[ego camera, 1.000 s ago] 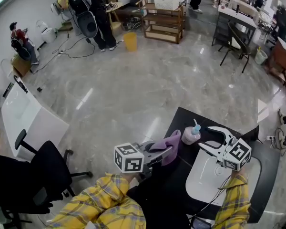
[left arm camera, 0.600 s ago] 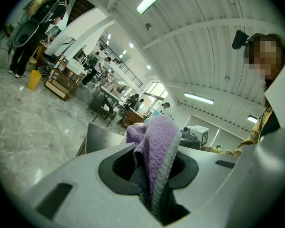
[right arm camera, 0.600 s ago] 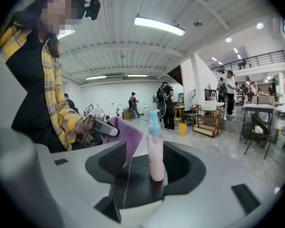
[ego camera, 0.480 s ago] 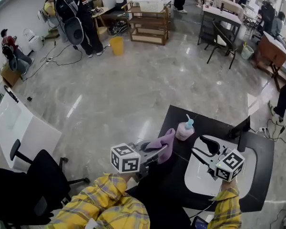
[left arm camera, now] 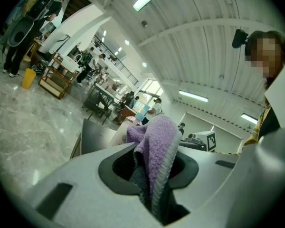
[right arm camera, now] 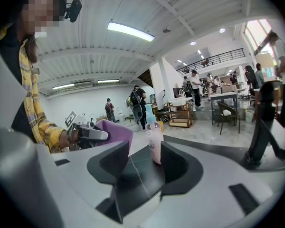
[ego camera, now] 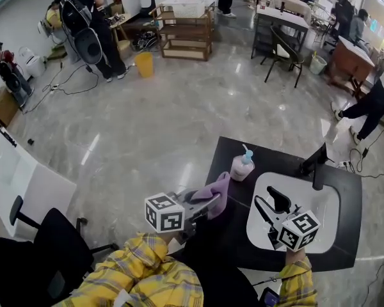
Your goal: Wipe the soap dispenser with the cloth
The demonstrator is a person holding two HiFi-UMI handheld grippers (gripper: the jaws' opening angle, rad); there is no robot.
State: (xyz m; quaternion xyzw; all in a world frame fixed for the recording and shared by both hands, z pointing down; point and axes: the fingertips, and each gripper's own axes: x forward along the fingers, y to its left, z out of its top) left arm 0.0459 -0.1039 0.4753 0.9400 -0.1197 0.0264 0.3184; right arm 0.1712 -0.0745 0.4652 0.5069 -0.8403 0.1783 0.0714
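In the head view we see the rounded pink soap dispenser (ego camera: 240, 167) on the glossy black counter (ego camera: 275, 162); in the left gripper view our left gripper (left arm camera: 152, 167) clamps the fuzzy purple cloth (left arm camera: 156, 144); in the right gripper view our right gripper (right arm camera: 145, 167), jaws just closing, gapes empty.

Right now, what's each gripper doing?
Left gripper: jaws closed on the purple cloth.
Right gripper: jaws open, just been closing, nothing between them.

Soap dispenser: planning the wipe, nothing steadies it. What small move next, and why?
Probably bring the right gripper forward onto the soap dispenser to steady it: its fingers have just been closing with nothing between them, short of the dispenser, while the left gripper clamps the cloth.
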